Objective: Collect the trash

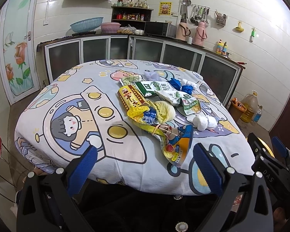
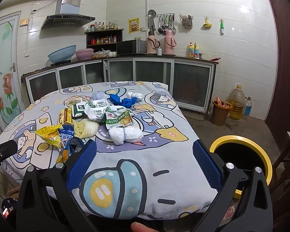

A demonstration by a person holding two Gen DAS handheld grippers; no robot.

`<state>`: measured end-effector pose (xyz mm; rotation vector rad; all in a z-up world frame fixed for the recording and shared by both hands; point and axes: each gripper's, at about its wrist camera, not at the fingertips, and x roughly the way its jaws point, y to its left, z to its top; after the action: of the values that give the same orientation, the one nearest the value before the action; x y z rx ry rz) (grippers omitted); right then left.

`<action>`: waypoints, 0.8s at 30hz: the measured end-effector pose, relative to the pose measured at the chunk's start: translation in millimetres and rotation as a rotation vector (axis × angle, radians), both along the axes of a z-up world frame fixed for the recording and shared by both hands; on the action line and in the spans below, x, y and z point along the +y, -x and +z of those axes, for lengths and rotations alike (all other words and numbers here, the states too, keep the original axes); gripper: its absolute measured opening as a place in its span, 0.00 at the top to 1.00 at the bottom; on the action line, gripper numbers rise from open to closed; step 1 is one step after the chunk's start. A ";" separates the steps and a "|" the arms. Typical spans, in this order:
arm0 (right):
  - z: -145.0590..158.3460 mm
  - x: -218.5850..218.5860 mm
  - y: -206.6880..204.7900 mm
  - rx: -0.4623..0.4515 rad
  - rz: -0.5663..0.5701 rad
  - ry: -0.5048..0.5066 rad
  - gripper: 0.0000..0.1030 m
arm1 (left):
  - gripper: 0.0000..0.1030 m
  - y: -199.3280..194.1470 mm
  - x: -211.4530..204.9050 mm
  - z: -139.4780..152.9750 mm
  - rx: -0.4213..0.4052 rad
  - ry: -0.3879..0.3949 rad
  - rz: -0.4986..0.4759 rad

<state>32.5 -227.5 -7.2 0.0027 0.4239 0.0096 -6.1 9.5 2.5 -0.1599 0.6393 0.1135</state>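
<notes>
Both tools hang at the near edge of the bench point(image 1: 54, 135), which is draped in a cartoon-printed cloth; the left tool point(image 1: 145, 166) has its blue-padded fingers spread wide apart with nothing between them, and the right tool point(image 2: 145, 164) is likewise agape and empty; the trash lies in a heap on the middle of the bench, well beyond both; nearest is a crumpled yellow wrapper point(image 1: 143, 116) with a blue-and-orange snack bag point(image 1: 176, 145) trailing towards the near edge; beside them sits a pale yellow wad point(image 1: 164, 112), and to its right a white tissue bundle point(image 2: 125, 133); farther back lie green-and-white packets point(image 2: 98, 108), a brown-and-yellow box point(image 1: 131, 97) and blue gloves point(image 2: 121, 100); a yellow-rimmed bin point(image 2: 261, 150) stands on the floor just off the bench's near right corner.
</notes>
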 end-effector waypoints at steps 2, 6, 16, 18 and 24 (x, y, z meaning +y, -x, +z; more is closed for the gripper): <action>-0.4 0.3 -0.2 0.002 -0.002 0.000 0.07 | 0.07 0.1 -1.1 -0.4 -0.002 -0.003 -0.001; -1.0 0.5 -0.5 0.003 -0.002 0.000 0.07 | 0.07 0.3 -1.3 -0.5 -0.001 -0.002 -0.001; -3.9 0.9 -0.9 0.010 -0.004 0.001 0.07 | 0.07 0.8 -3.2 -2.3 0.003 -0.003 -0.006; -4.1 1.1 -0.9 0.011 -0.004 0.001 0.07 | 0.07 0.9 -3.4 -2.4 0.002 -0.003 -0.006; -4.5 1.3 -0.9 0.013 -0.005 0.001 0.07 | 0.07 0.6 -2.8 -2.4 0.002 -0.003 -0.006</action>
<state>33.4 -226.2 -11.6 0.0026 0.4371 0.0041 -6.6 6.7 0.1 -0.1550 0.6416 0.1087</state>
